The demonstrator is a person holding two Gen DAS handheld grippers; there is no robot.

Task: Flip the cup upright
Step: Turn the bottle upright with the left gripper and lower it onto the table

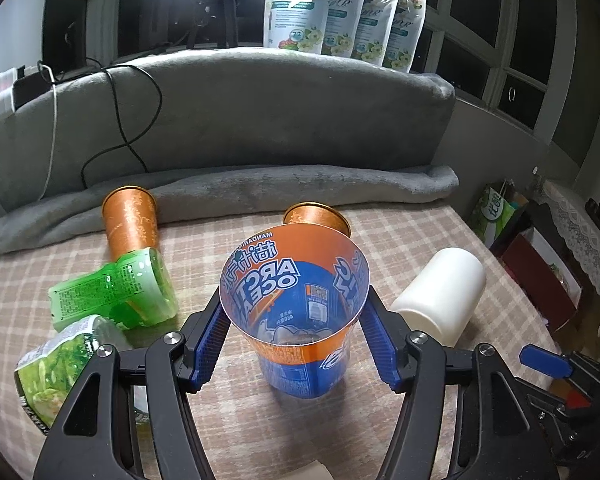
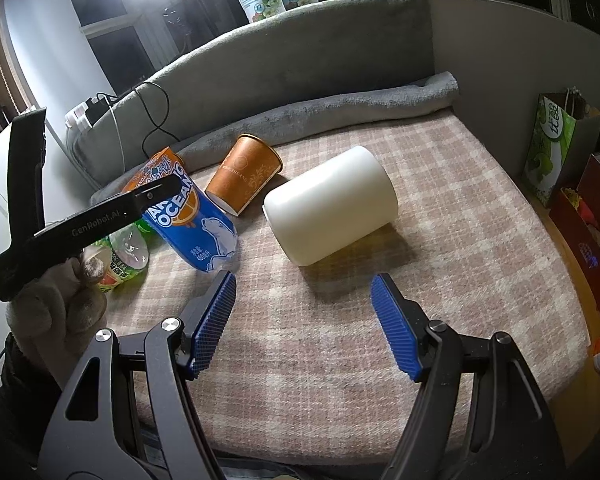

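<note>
Blue-and-orange cup set mouth-up at centre frame, flanked by the left gripper (image 1: 294, 312)

At the bottom of the right-wrist view the right gripper (image 2: 303, 322) is spread wide and empty. The blue-and-orange cup (image 1: 300, 320) is bracketed by the left jaws; whether the pads grip it cannot be told. A tilt is seen, so toppling on the soft checked cloth (image 2: 440, 280) is judged possible upon release. Beyond are counted one white cup (image 1: 440, 292), two brown cups (image 1: 130, 224), and two green bottles (image 1: 116, 292).
</note>
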